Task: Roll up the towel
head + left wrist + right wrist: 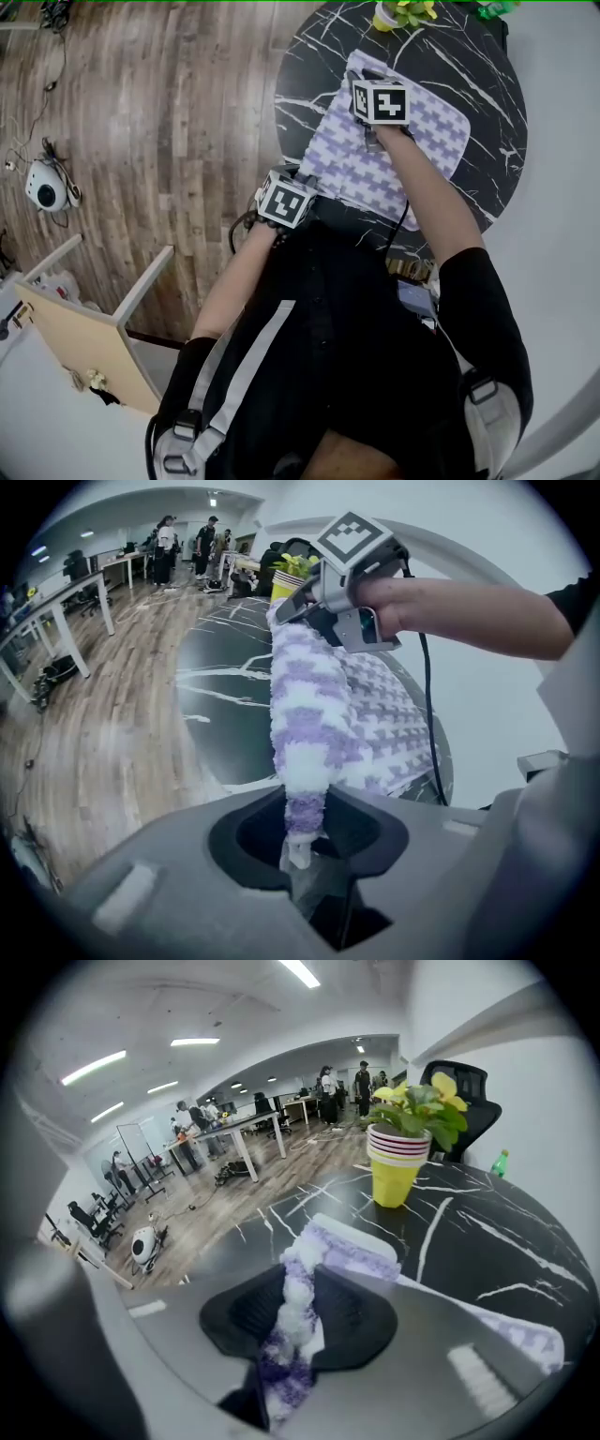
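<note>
The left gripper (300, 841) pinches the towel's (433, 131) near-left corner and the right gripper (295, 1321) its far-left corner. The gripped edge runs near-to-far, and the cloth spreads rightward over the desk (309, 56).

You're in an open-plan office: long white desks (246, 1127) with people (328, 1087) standing at them, strip lights (94, 1065) overhead, a wood-plank floor (141, 112), and a black office chair (464, 1087) behind your round marble tabletop (487, 1241).
</note>
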The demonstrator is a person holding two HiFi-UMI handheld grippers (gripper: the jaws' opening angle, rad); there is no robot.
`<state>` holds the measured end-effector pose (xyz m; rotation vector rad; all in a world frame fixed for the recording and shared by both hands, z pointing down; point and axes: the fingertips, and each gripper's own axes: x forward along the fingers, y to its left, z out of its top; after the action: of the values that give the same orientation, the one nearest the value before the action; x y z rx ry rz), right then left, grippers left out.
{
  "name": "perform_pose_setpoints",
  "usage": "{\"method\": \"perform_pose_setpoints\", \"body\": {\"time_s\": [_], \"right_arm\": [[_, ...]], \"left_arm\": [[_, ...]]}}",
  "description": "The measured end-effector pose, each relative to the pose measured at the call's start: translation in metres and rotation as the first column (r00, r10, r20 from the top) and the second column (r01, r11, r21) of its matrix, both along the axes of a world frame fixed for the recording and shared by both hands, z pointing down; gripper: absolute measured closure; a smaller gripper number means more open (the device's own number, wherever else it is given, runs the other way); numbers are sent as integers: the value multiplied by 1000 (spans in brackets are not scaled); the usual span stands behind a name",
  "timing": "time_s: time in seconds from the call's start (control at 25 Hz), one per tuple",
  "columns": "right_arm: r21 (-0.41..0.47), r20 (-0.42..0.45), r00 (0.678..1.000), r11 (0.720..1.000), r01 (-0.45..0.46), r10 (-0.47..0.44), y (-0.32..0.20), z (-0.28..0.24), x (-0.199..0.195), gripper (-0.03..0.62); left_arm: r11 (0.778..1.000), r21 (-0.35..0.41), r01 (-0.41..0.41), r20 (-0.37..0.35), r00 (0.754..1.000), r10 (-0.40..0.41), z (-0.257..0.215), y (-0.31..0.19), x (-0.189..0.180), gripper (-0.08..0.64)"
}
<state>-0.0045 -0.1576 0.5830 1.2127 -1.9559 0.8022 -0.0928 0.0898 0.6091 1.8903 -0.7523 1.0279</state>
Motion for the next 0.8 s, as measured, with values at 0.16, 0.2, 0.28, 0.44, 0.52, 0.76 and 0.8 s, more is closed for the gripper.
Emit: {"method": "perform_pose_setpoints", "body": {"time_s": [0.16, 0.2, 0.28, 0.44, 0.52, 0.76, 0.8], "right_arm": [[17, 85, 996, 999, 32, -34, -10, -11, -40, 494], [20, 97, 994, 999, 40, -42, -12, -13, -48, 494], [23, 114, 992, 998, 51, -54, -15, -14, -56, 494], [21, 166, 985, 999, 46, -49, -13, -16, -49, 492], [17, 217, 975, 999, 37, -40, -10, -21, -39, 492], [-7, 316, 949, 1000, -12, 13, -2, -29, 2, 491], [-9, 322, 947, 1000, -19, 21, 0, -30, 9, 491]], "left_arm": [[998, 29, 58, 74, 995, -60, -6, -12, -43, 449], [997, 40, 64, 85, 994, -67, -7, -15, -49, 449], [996, 58, 64, 95, 993, -69, -9, -17, -53, 449], [995, 92, 38, 135, 990, -51, -15, -14, -48, 442], [995, 100, 15, 149, 988, -30, -20, -10, -40, 435], [996, 91, 18, 33, 999, -21, -39, -5, 2, 397], [996, 90, 14, 26, 1000, -16, -42, -3, 8, 394]]}}
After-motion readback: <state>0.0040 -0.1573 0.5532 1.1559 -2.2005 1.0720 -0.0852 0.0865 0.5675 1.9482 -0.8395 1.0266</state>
